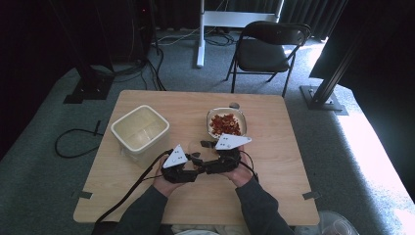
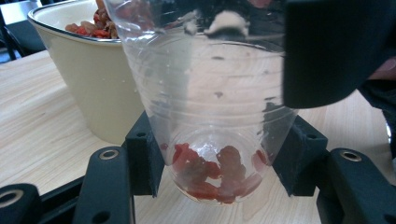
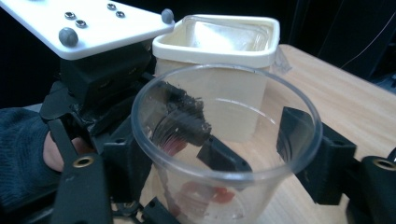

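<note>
Square container (image 1: 140, 128) at left, empty. Left gripper (image 2: 217, 154) clamps the clear cup (image 2: 210, 116) low (red bits inside, likely a handover); right gripper (image 3: 205, 144) straddles its rim, jaws loose. Bowl (image 1: 226, 123) at right.

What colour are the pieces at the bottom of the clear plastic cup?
Red, seen best in the left gripper view: the pieces lie in the clear plastic cup.

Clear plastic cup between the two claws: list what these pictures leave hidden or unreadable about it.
- Clear plastic cup, left gripper view: rim cut off by the top edge; a black claw part covers its upper right.
- Red dried pieces in its bottom: clumped behind curved plastic, so no count.
- Cup in the high view: too small among the hands and claws.
- Right claw, right gripper view: contact with the wall blurred by plastic, grip unclear.
</note>
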{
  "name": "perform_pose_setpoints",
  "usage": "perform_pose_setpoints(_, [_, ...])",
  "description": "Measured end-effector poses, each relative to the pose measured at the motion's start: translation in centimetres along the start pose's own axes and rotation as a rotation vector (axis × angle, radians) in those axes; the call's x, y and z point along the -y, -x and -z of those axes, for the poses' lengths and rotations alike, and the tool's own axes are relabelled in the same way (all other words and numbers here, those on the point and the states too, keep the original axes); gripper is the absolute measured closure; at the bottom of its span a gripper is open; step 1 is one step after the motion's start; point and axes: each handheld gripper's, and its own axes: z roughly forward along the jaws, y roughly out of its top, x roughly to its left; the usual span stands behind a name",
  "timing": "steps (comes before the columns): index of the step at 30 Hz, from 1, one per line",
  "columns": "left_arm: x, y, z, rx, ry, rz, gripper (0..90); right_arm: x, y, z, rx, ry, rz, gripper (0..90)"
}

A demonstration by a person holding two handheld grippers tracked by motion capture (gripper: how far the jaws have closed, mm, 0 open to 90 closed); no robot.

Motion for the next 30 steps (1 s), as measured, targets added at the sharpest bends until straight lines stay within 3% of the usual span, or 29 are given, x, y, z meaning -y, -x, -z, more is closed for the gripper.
perform_pose_setpoints(5, [-0.3, -0.3, 0.7, -0.027, 0.018, -0.005, 43.8, 0.4, 0.1, 0.2, -0.014, -0.016, -0.014, 20.7])
perform_pose_setpoints(10, [-0.2, -0.4, 1.8, -0.061, 0.024, 0.003, 43.8, 0.8, 0.3, 1.3, -0.007, 0.024, -0.012, 20.7])
perform_pose_setpoints(17, [0.0, -0.6, 3.5, -0.106, -0.008, 0.021, 43.8, 2.5, 1.3, 3.5, 0.052, 0.059, -0.052, 22.4])
perform_pose_setpoints(30, [-1.3, -0.7, 7.0, -0.170, -0.017, 0.026, 43.7, 7.0, 2.5, 4.2, 0.241, -0.092, -0.060, 24.4])
